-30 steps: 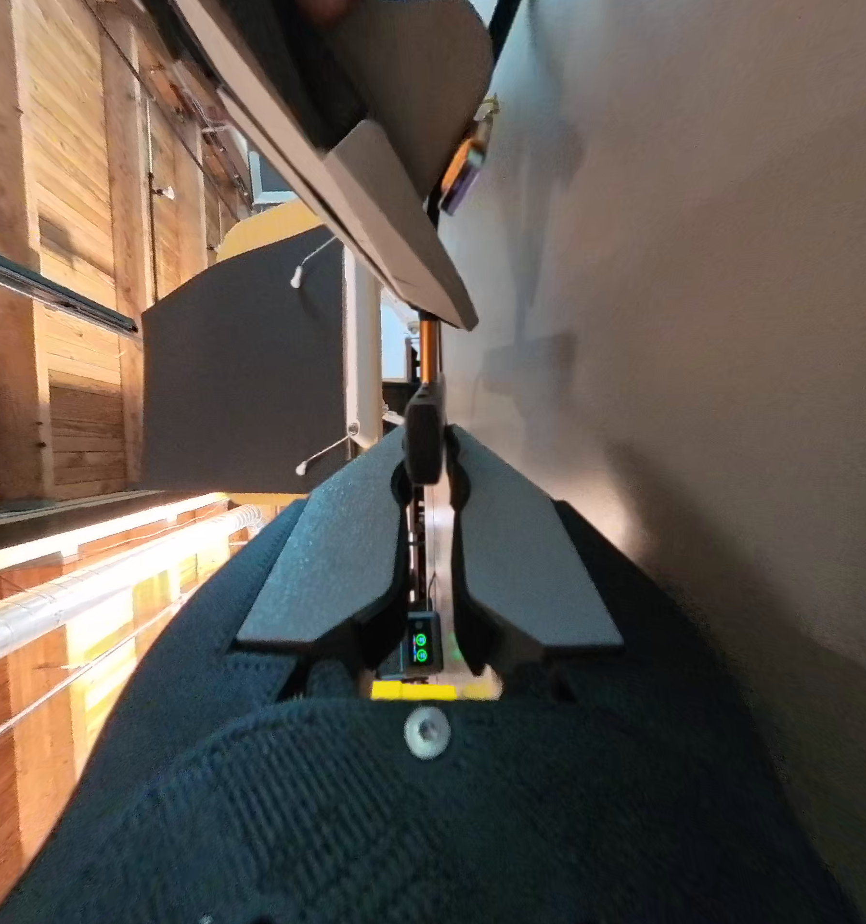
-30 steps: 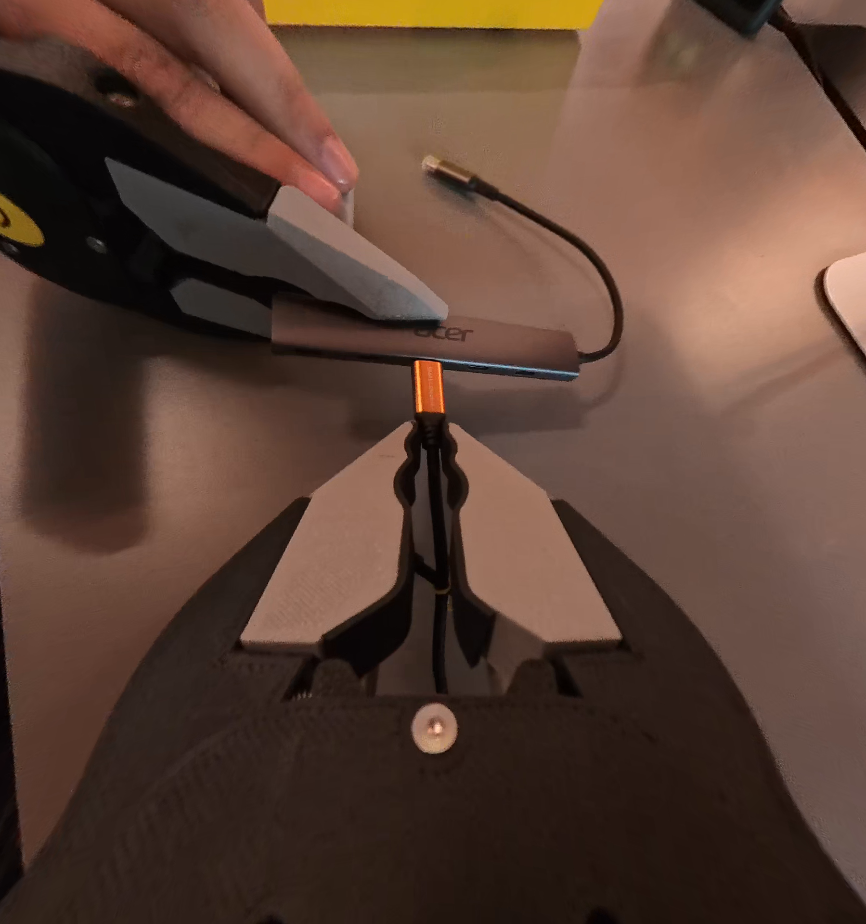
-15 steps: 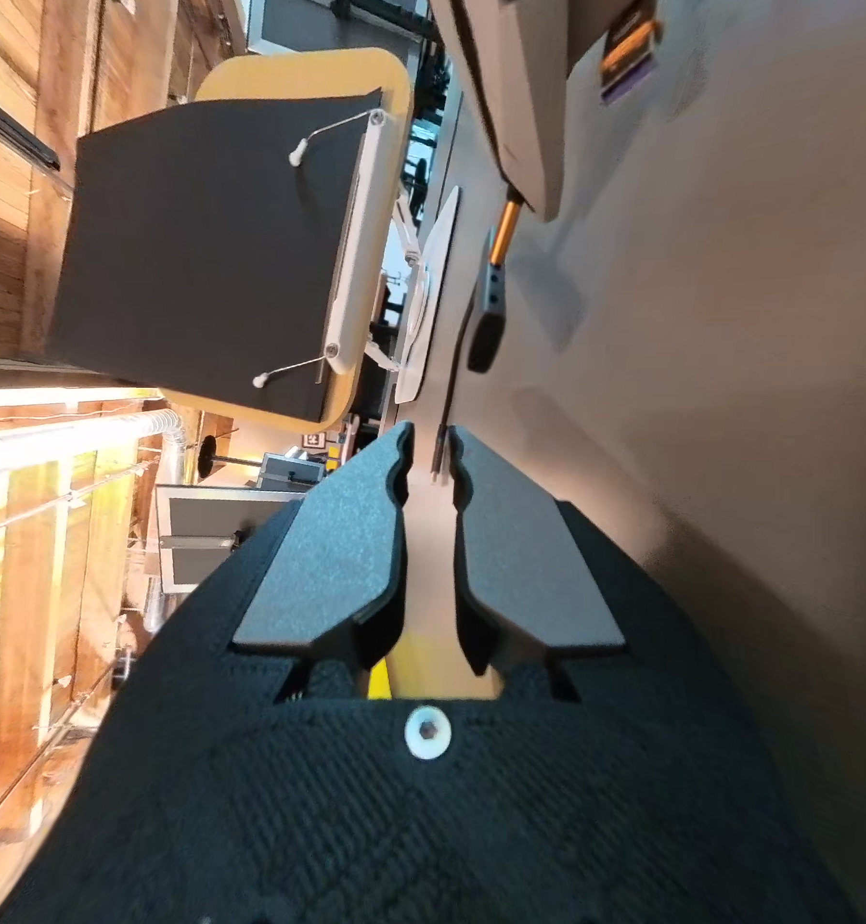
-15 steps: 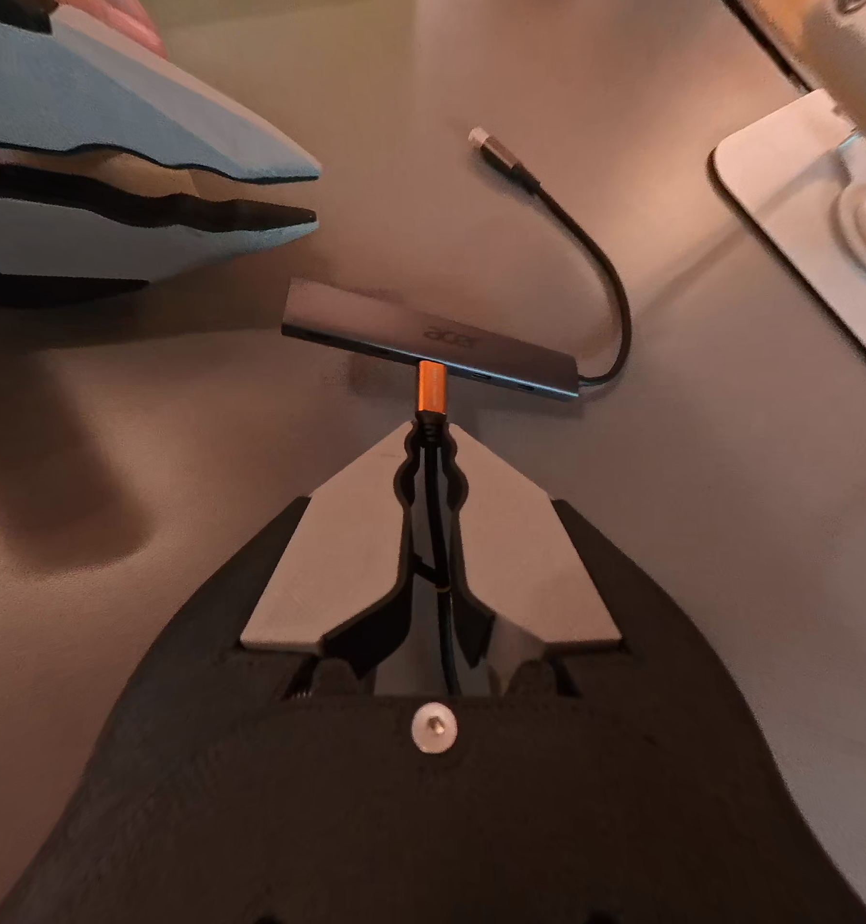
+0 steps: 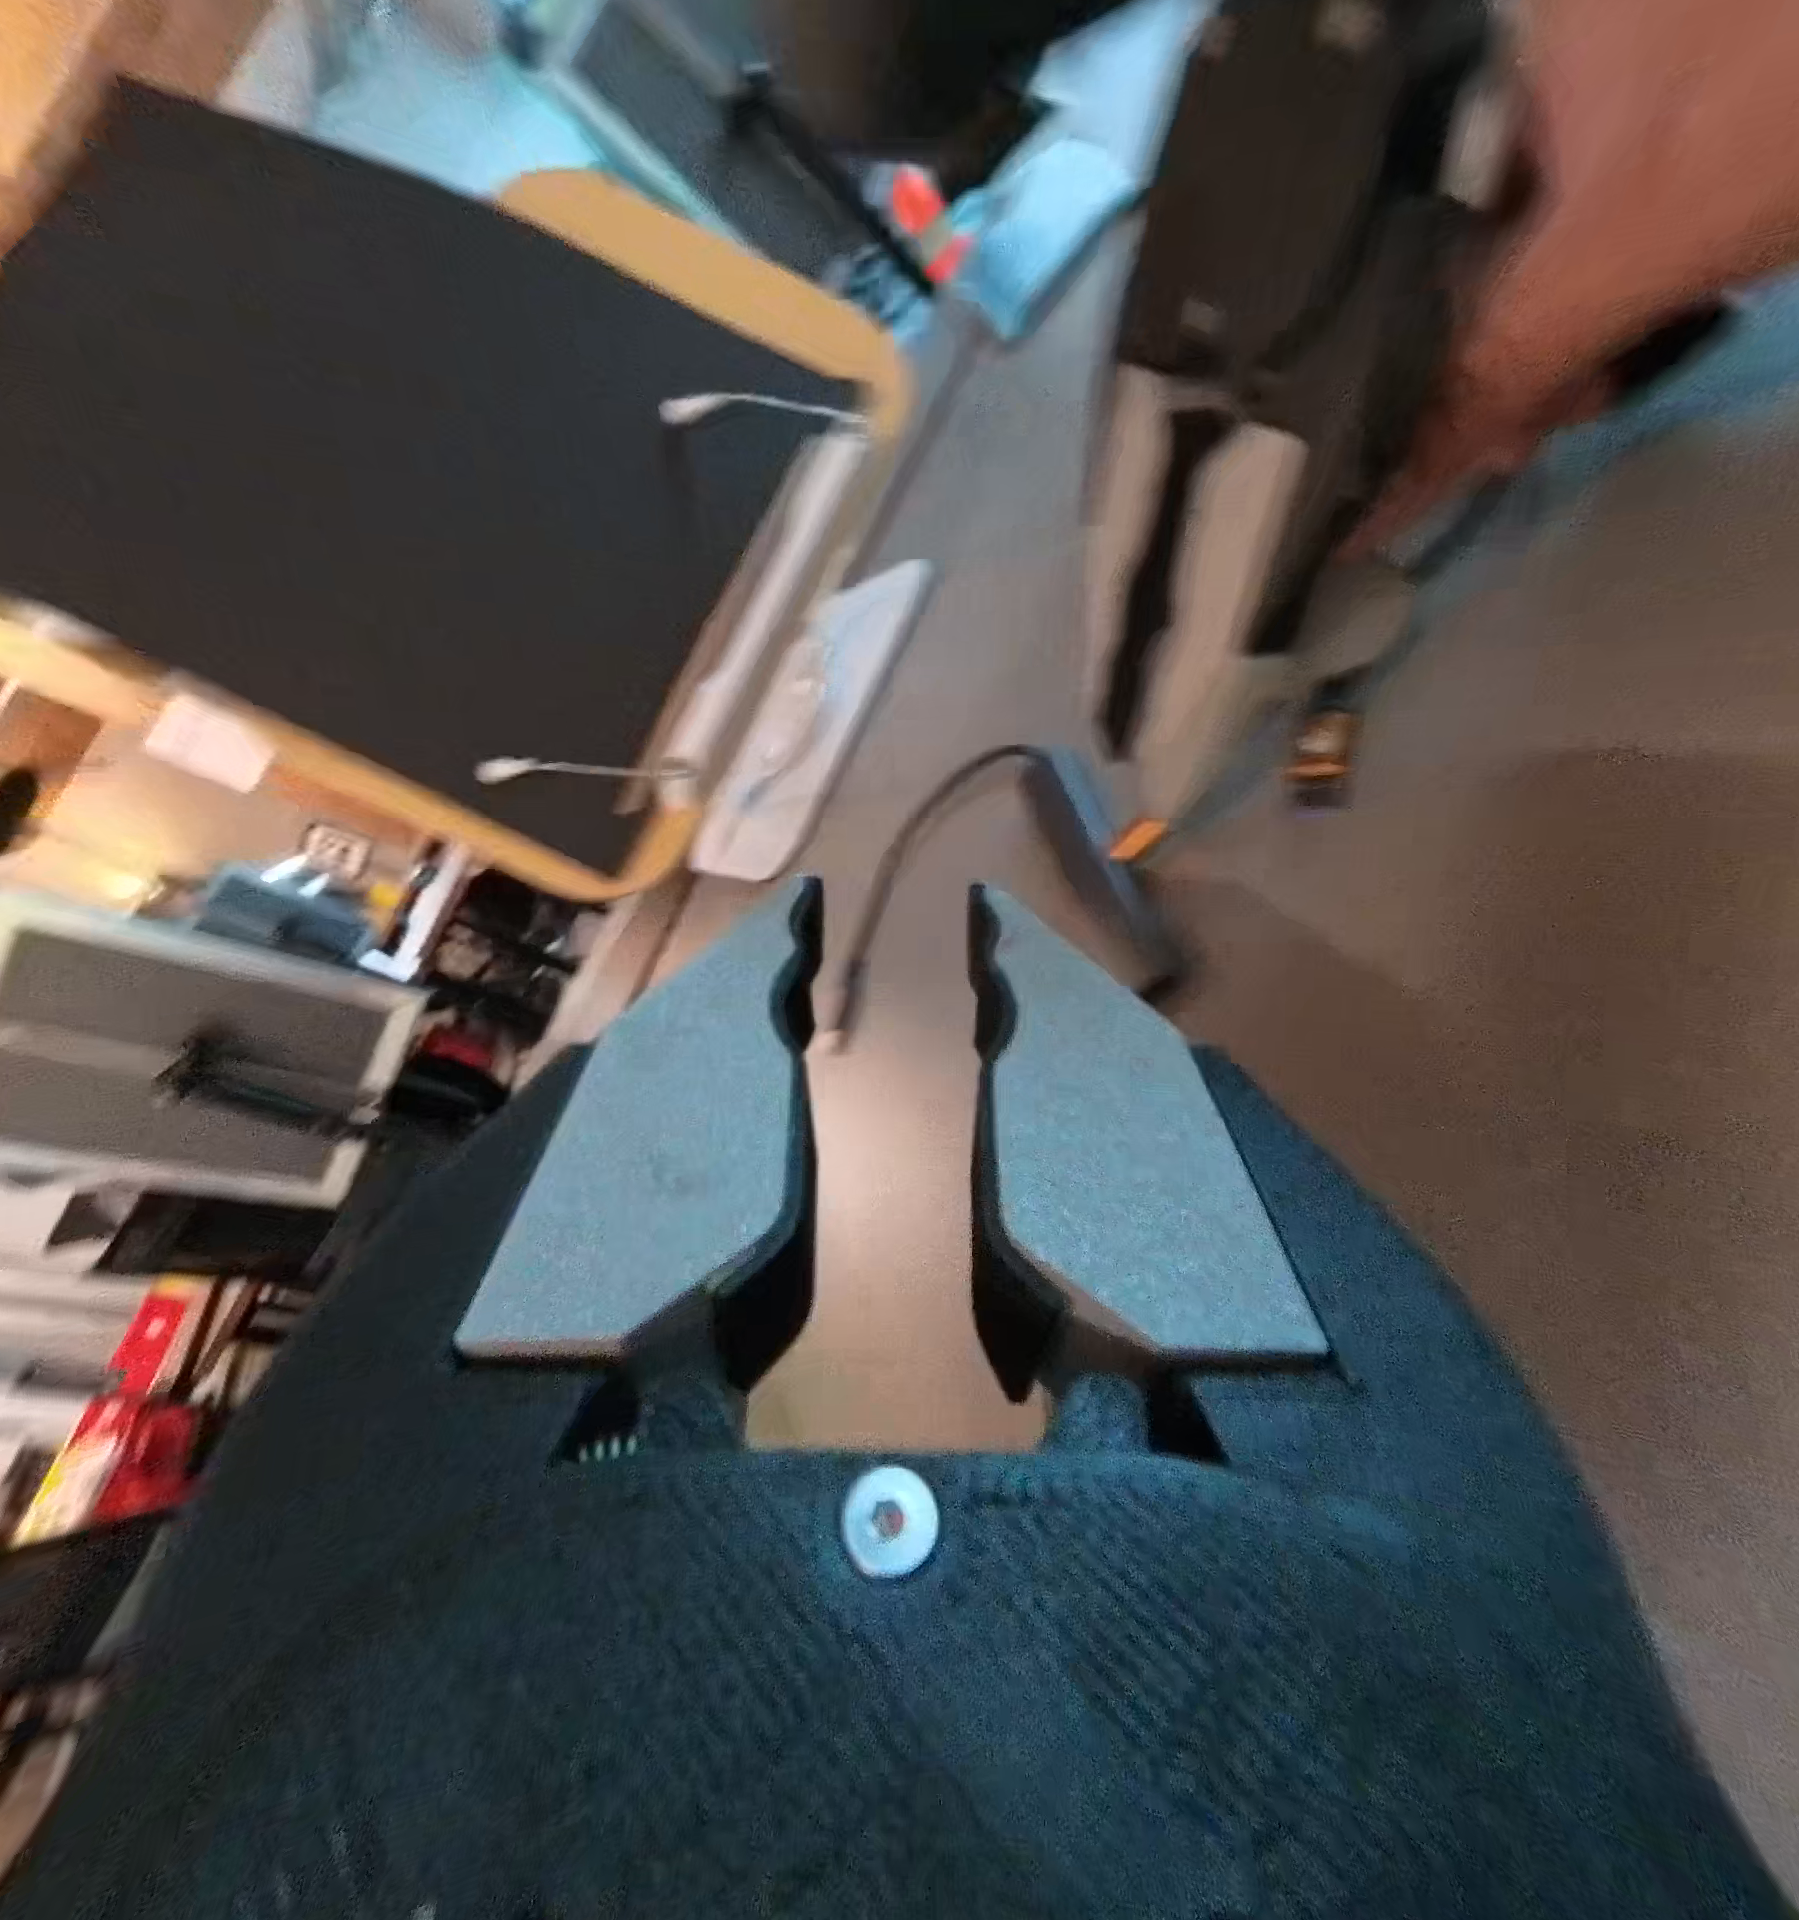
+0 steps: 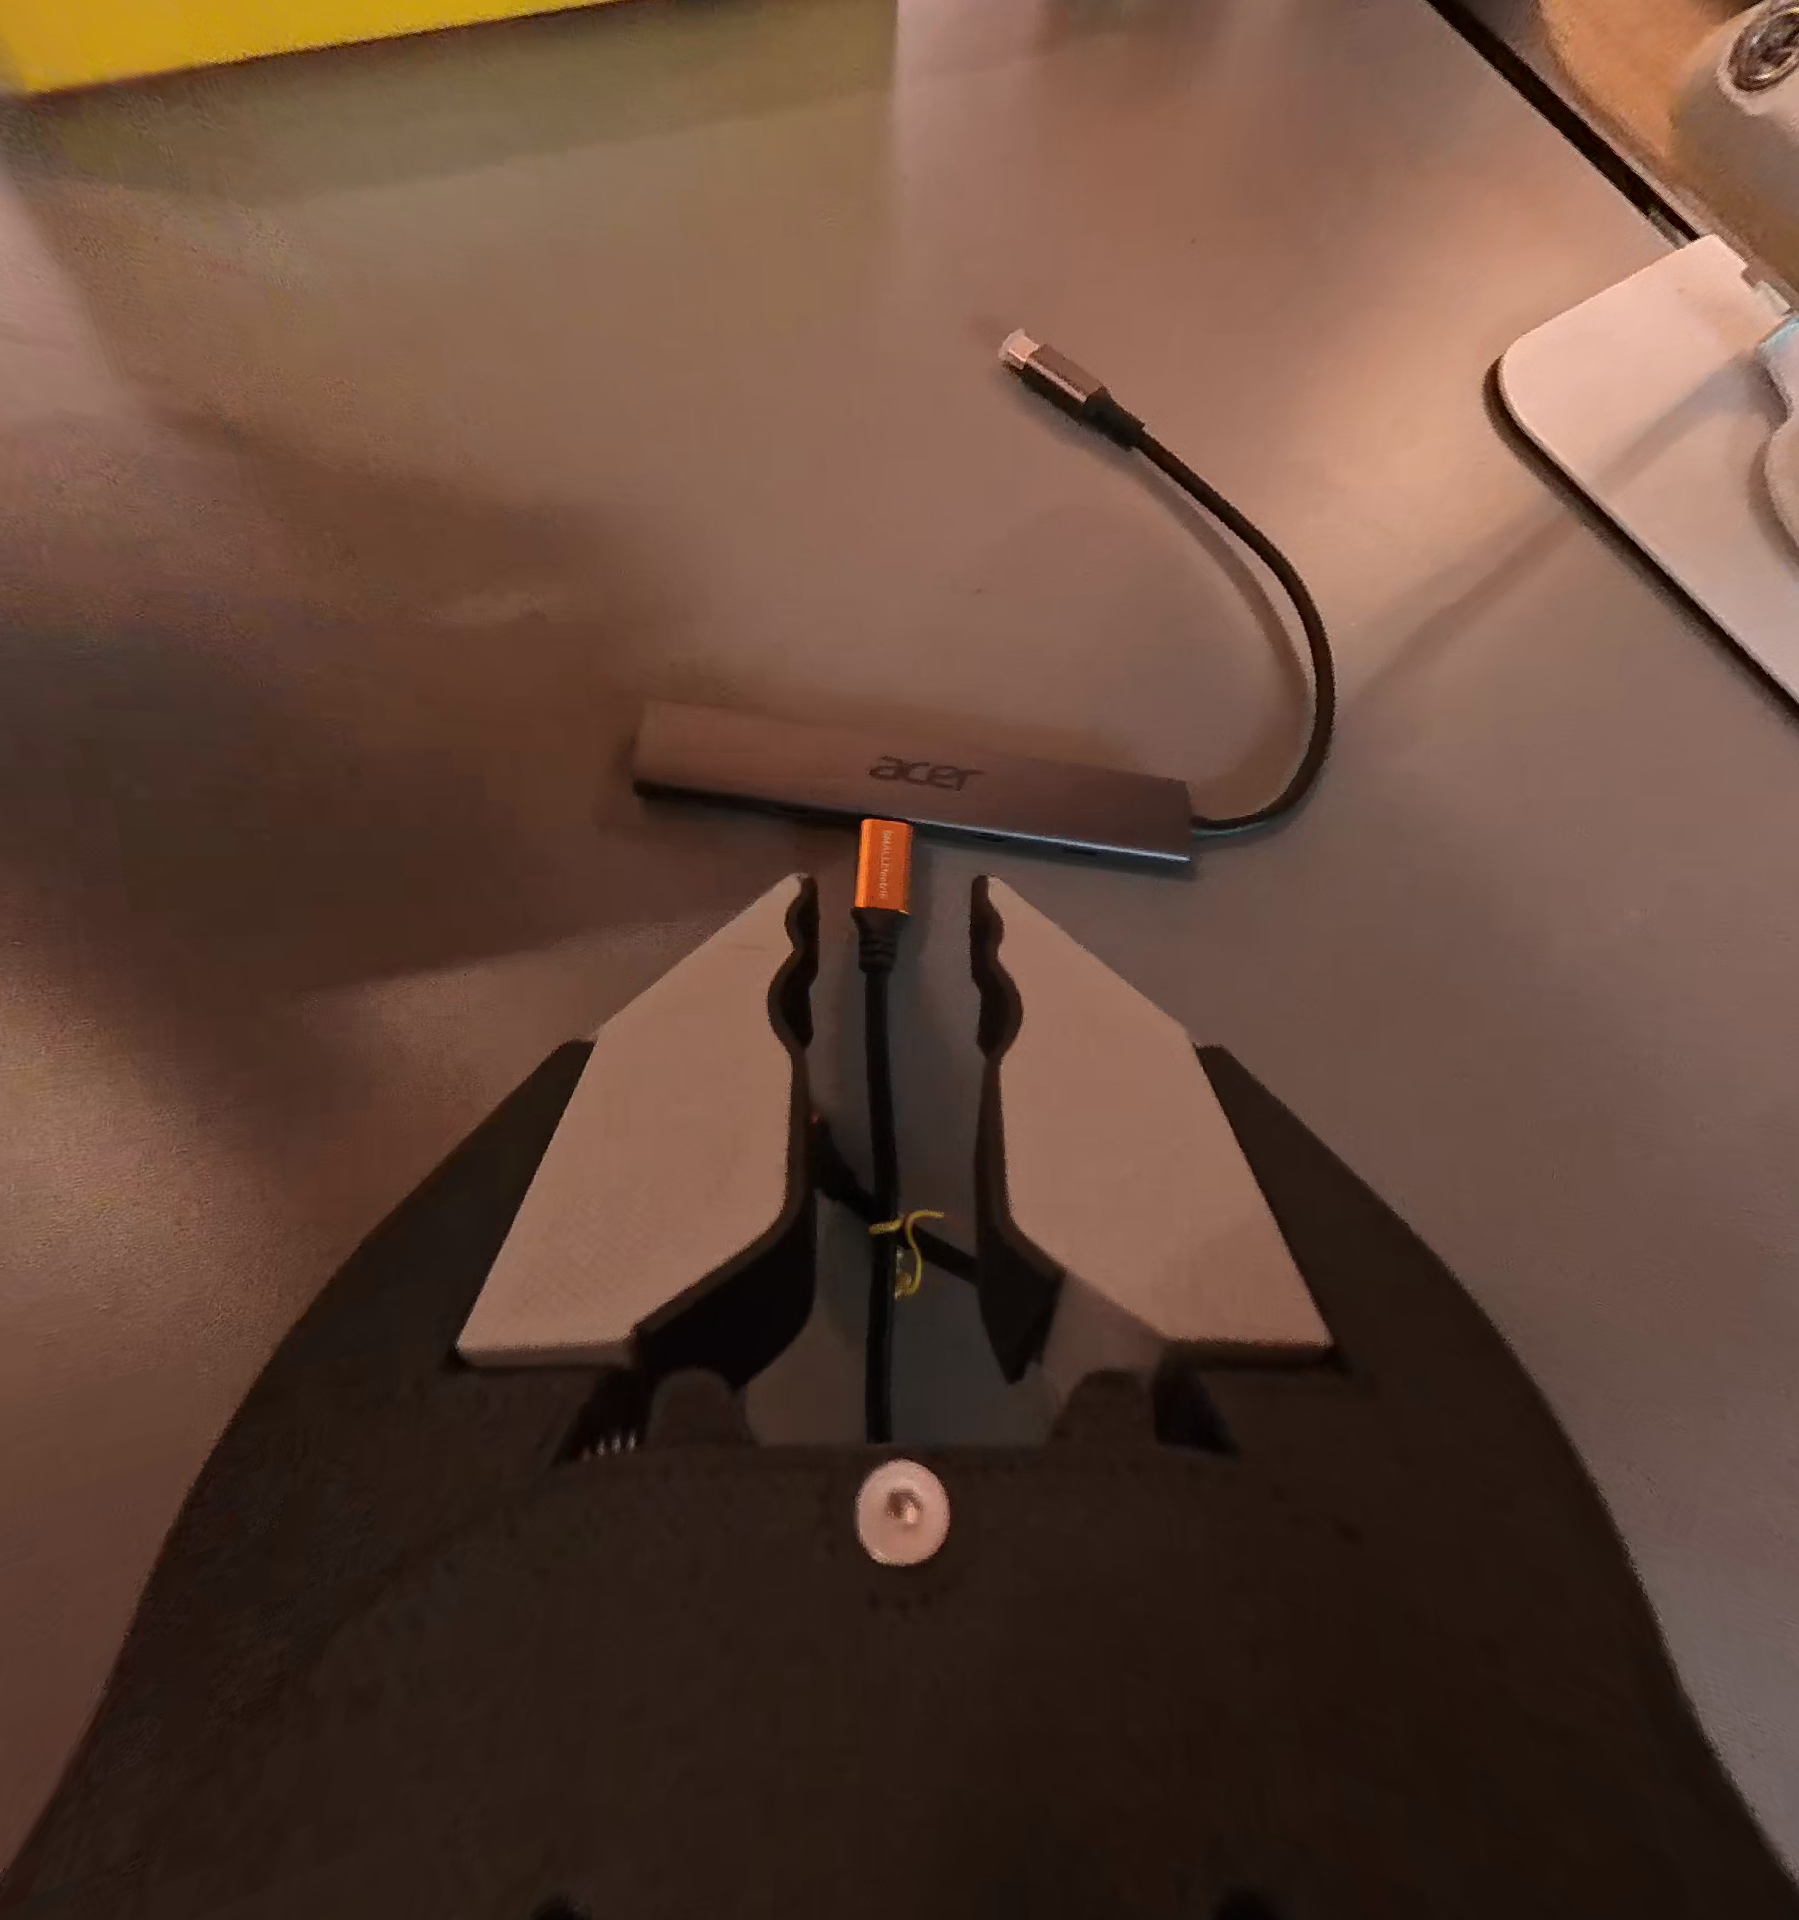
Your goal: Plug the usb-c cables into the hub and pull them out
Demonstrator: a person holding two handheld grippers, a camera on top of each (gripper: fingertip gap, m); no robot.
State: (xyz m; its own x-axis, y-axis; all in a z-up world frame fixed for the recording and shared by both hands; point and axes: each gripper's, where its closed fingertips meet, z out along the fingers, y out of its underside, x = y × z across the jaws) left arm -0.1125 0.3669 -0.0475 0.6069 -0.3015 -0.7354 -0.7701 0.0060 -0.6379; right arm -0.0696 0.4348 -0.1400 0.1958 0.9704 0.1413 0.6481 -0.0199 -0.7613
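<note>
A slim grey hub [image 6: 905,777] lies on the grey table, its own black lead curling right to a loose plug [image 6: 1056,376]. An orange-tipped usb-c cable [image 6: 882,868] sits plugged into the hub's near side. Its black cord runs back between the fingers of my right gripper [image 6: 890,894], which is open around it without touching. My left gripper [image 5: 893,904] is open and empty, pulled back from the hub [image 5: 1103,862], which shows blurred just beyond its tips with the orange plug [image 5: 1136,837] on its side. The right gripper [image 5: 1217,540] shows blurred farther off.
A white monitor base [image 6: 1695,499] sits at the right edge of the table. A yellow box [image 6: 251,31] lies at the far edge. In the left wrist view a dark screen [image 5: 355,468] stands at the left, with shelves [image 5: 147,1091] beyond the table.
My left gripper let go of the hub, opened and drew away. My right gripper opened off the orange cable, which stays plugged in the hub.
</note>
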